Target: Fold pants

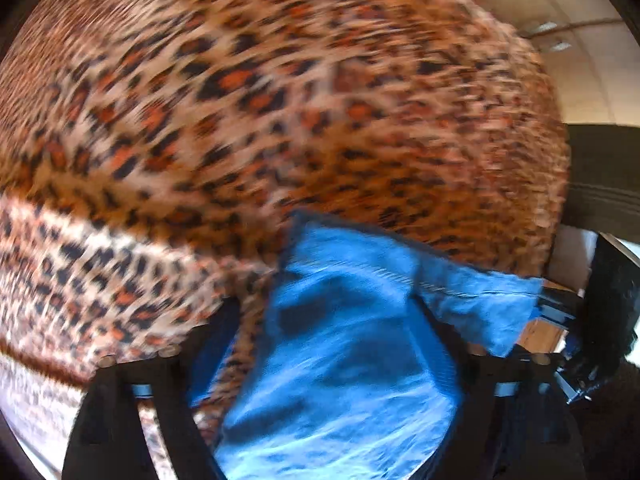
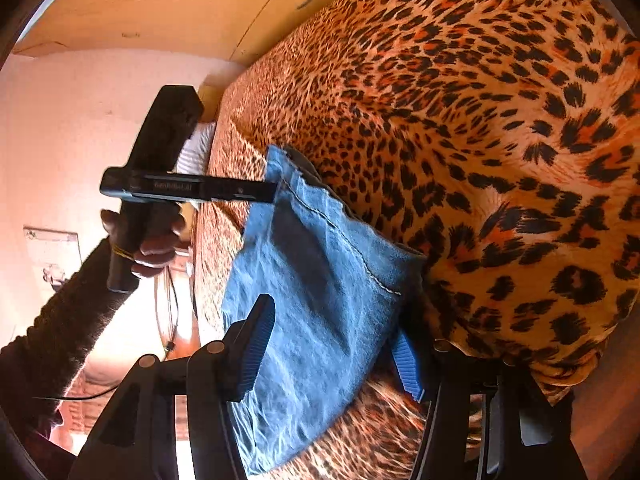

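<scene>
Blue denim pants [image 2: 316,280] lie partly folded on a leopard-print bedspread [image 2: 480,120]. In the right wrist view my right gripper [image 2: 334,324] straddles the near end of the denim. Its blue pads [image 2: 256,344] stand apart, and the cloth runs between them and under the left finger. A hand [image 2: 156,240] in a dark knit sleeve holds the left gripper's black body [image 2: 188,188] at the far hem, with the fingertips hidden behind the denim. The left wrist view is blurred. There my left gripper [image 1: 324,316] is open wide, with the pants [image 1: 340,340] loose between its fingers.
A pale wooden wardrobe [image 2: 160,8] and a light wall [image 2: 60,120] stand beyond the bed's far edge. A cable [image 2: 172,304] hangs by that side. The bedspread drops over the bed's edge [image 2: 560,376] at the lower right. The right gripper's dark body [image 1: 608,300] shows at the right.
</scene>
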Demonstrator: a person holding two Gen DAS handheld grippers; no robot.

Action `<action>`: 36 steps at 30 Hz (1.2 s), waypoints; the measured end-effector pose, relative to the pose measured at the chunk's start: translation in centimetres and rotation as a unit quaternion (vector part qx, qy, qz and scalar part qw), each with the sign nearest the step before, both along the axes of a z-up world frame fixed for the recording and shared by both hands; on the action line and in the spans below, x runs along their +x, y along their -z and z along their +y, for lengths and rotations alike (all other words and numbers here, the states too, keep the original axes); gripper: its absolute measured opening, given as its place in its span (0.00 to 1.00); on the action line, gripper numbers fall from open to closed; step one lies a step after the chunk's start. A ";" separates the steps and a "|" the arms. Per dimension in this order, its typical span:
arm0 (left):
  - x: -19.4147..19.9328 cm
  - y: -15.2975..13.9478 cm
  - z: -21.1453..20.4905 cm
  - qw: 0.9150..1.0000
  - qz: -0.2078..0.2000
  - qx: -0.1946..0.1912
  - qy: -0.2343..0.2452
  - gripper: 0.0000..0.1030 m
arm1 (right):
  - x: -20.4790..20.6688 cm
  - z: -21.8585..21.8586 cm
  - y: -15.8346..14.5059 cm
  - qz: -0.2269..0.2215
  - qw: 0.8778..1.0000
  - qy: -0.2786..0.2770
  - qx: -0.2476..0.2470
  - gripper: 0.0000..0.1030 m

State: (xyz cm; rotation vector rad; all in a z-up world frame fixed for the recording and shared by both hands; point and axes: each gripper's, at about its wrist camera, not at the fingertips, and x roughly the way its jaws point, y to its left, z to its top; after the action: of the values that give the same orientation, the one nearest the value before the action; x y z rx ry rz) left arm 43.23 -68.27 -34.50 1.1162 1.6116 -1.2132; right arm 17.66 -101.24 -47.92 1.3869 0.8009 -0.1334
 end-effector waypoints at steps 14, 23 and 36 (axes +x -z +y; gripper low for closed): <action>3.9 -0.8 -1.5 0.995 -0.048 -0.074 -0.039 0.17 | -1.1 -1.7 2.4 0.012 0.994 0.062 0.088 0.08; 11.2 -9.1 4.5 0.974 -0.048 -0.180 -0.128 0.16 | 2.5 -0.9 -7.6 -0.055 0.994 -0.082 -0.050 0.08; 14.5 -2.3 19.9 0.941 -0.094 -0.116 -0.304 0.17 | 8.8 18.2 -11.9 -0.075 0.902 -0.407 -0.123 0.13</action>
State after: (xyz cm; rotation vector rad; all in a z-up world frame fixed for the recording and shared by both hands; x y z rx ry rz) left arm 57.74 -48.35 -32.22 0.5026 1.4647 -0.8242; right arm 26.49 -83.09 -35.97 0.7279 1.1281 0.5052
